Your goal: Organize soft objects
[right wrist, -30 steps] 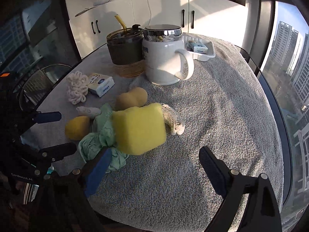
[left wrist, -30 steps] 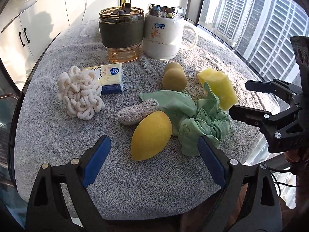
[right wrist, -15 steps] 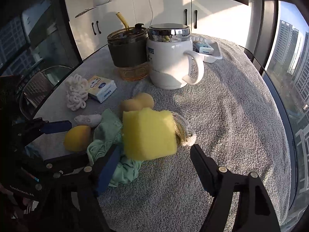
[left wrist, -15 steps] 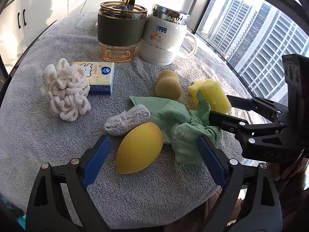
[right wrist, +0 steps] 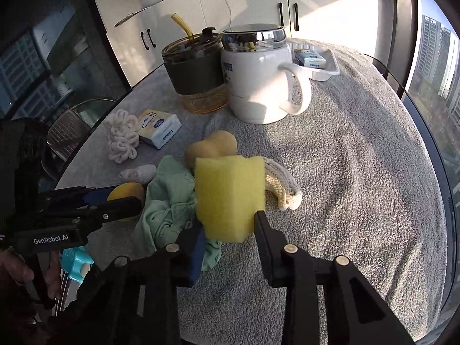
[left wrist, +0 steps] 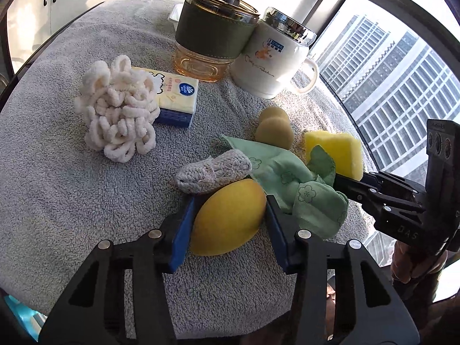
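My left gripper is shut on a yellow egg-shaped sponge, which rests on the grey towel. My right gripper is shut on a yellow block sponge; it also shows in the left wrist view. A green cloth lies crumpled between the two sponges. A grey knitted pad touches the egg sponge. A tan gourd-shaped sponge and a cream knitted piece lie beside the block sponge. A white loopy scrubber sits to the left.
A tissue pack lies by the scrubber. A glass tumbler with a green sleeve and a white mug stand at the back. A white tray with a small pack sits behind the mug. The table edge is near on the right.
Both grippers moved forward and closed: the left one onto the yellow egg sponge, the right one onto the yellow block sponge.
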The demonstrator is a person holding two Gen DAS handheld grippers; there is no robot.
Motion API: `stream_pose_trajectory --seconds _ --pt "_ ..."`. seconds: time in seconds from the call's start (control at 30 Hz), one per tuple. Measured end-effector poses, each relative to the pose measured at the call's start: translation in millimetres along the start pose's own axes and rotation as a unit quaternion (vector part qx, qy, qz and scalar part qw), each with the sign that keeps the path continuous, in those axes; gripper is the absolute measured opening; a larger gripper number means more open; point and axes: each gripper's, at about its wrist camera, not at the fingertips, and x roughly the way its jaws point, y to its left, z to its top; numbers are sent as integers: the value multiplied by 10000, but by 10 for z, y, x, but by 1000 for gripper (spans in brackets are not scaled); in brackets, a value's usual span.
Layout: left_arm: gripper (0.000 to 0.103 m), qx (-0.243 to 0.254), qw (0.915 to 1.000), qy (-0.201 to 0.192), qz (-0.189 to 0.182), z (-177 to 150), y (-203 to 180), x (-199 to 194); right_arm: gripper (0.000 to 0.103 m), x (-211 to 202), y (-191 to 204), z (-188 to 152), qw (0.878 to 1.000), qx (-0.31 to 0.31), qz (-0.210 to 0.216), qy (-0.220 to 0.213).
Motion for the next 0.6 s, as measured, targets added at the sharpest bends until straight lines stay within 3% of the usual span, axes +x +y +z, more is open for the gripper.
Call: stream_pose_trajectory --seconds 0.23,0.6 --pt "43 59 9997 -214 78 -36 -29 -214 27 -152 -42 -13 9998 34 -65 -183" --pt "43 -229 9966 -353 708 -6 316 -450 27 -367 -378 -47 9975 316 -567 -283"
